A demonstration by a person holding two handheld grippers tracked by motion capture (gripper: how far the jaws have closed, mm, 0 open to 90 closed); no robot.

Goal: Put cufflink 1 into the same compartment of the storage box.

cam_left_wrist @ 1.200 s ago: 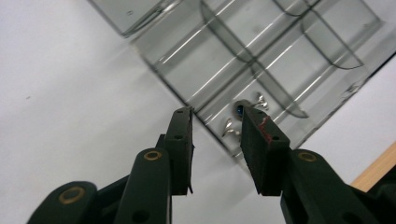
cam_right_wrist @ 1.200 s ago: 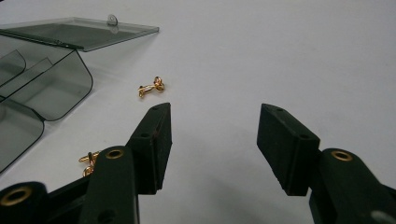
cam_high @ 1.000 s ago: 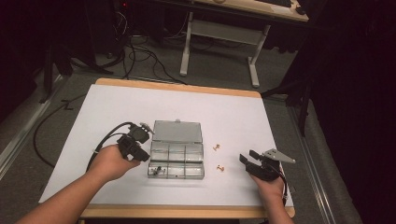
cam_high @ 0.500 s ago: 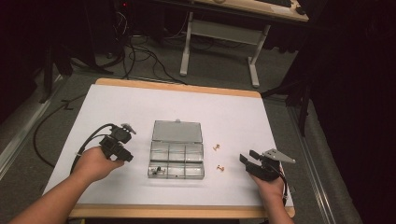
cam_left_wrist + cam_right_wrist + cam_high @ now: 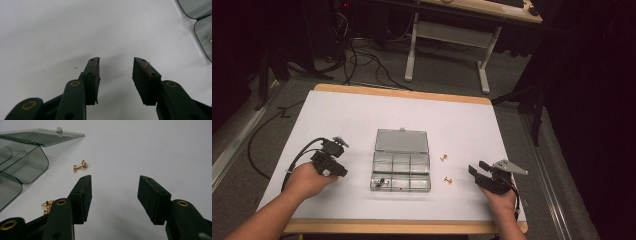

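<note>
A clear grey compartment box (image 5: pixel 427 172) lies mid-table with its lid (image 5: pixel 402 141) folded open behind it; a small dark item (image 5: pixel 382 181) sits in its front left compartment. Two small gold pieces (image 5: pixel 444 158) (image 5: pixel 448 179) lie on the white tabletop just right of the box. My left gripper (image 5: pixel 336 150) is left of the box, low over the bare table; its jaws have just been opening and nothing is between them (image 5: pixel 116 67). My right gripper (image 5: pixel 477 169) rests open at the front right, pointing at the gold pieces (image 5: pixel 80 166) (image 5: pixel 47 206), its jaws (image 5: pixel 115 185) empty.
The white table (image 5: pixel 362 115) has a wooden rim. Black cables (image 5: pixel 302 152) trail from the left gripper off the left edge. The box's corner (image 5: pixel 200 15) shows at the upper right of the left gripper view. A desk frame (image 5: pixel 447 40) stands on the floor beyond.
My left hand has drawn its gripper leftward away from the box's left edge and lowered it toward the table. The right gripper has kept still.
</note>
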